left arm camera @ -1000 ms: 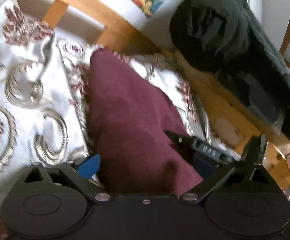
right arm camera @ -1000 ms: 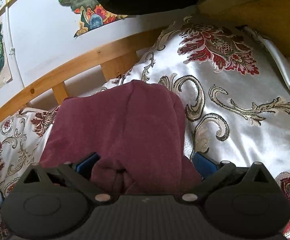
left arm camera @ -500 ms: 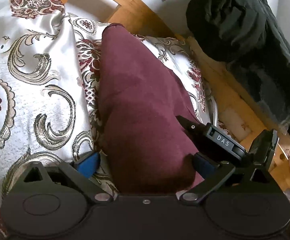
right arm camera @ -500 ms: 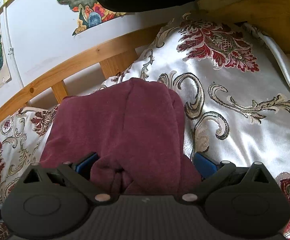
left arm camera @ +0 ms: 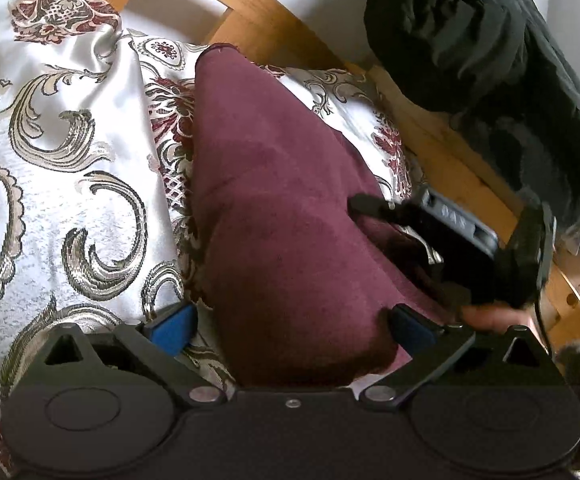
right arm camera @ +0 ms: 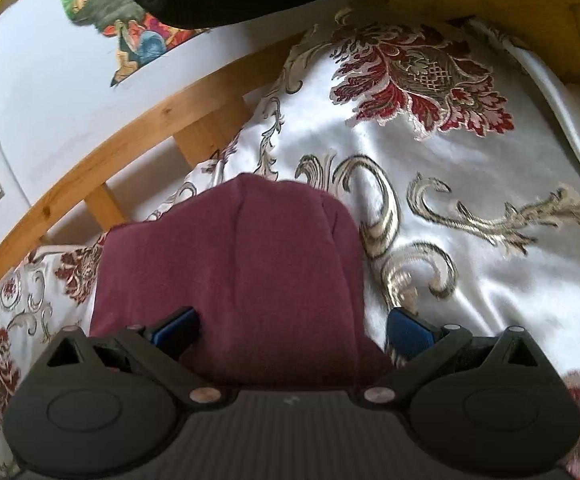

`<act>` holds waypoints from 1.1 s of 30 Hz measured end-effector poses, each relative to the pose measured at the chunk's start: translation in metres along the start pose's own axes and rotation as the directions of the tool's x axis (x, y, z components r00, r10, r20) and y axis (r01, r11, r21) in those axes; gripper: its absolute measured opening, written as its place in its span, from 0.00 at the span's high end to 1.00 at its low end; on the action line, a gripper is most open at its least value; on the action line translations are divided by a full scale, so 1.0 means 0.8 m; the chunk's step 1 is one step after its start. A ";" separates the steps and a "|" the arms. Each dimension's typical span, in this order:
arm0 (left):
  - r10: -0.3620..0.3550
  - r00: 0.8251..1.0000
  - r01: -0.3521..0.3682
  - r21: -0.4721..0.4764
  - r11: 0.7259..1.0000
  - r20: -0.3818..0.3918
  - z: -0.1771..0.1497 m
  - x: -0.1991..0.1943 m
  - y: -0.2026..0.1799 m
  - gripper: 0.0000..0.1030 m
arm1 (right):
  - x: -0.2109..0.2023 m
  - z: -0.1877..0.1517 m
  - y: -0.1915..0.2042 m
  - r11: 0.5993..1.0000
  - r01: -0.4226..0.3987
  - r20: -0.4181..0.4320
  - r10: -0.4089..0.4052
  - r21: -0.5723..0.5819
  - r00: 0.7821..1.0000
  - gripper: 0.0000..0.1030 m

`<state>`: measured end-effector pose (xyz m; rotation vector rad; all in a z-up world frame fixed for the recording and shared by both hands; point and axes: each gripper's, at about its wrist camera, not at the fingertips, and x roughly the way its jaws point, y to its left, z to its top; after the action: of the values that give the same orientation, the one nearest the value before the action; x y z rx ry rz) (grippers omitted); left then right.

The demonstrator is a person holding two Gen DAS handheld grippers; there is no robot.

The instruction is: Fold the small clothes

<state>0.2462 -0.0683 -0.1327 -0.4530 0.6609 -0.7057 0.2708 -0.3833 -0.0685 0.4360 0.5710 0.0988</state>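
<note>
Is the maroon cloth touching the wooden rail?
Apart. Left wrist view shows the bedspread between the cloth tip and the rail.

Your left gripper (left arm camera: 292, 330) shows a matte black body, blue pads (left arm camera: 172, 326), silver pivot screws; your right gripper (right arm camera: 294, 330) matches, ribbed grey.

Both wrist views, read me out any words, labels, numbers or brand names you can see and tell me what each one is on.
"DAS", blurred and only roughly legible: raised letters on the body of the right gripper, seen in the left wrist view.
Posters on the wall in the right wrist view: colourful pictures only, no readable words.
Maroon garment and patterned bedspread: no text or labels visible.
</note>
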 end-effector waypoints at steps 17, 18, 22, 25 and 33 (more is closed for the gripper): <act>-0.012 1.000 0.013 -0.009 1.000 0.012 0.001 -0.008 0.003 0.03 | 0.010 0.004 -0.003 0.999 -0.007 0.026 0.008 -0.037 1.000 0.30; -0.004 1.000 0.004 -0.001 1.000 0.015 0.002 -0.009 0.001 0.03 | 0.010 0.003 -0.003 0.999 -0.007 0.029 0.008 -0.040 1.000 0.31; -0.012 0.999 0.011 0.007 1.000 0.036 0.007 -0.015 -0.002 0.10 | 0.009 0.000 -0.004 0.999 -0.010 0.036 0.011 -0.045 0.999 0.31; -0.023 0.999 0.025 -0.047 0.999 0.037 0.011 -0.015 0.006 0.18 | 0.009 -0.002 -0.004 0.999 -0.008 0.038 0.010 -0.049 0.999 0.31; -0.037 0.999 0.036 -0.153 0.988 -0.004 0.017 -0.007 0.023 0.23 | 0.008 0.002 0.002 0.999 0.008 0.013 -0.008 -0.033 1.000 0.34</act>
<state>0.2601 -0.0495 -0.1317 -0.6053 0.7172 -0.6938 0.2771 -0.3816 -0.0696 0.4017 0.5575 0.0977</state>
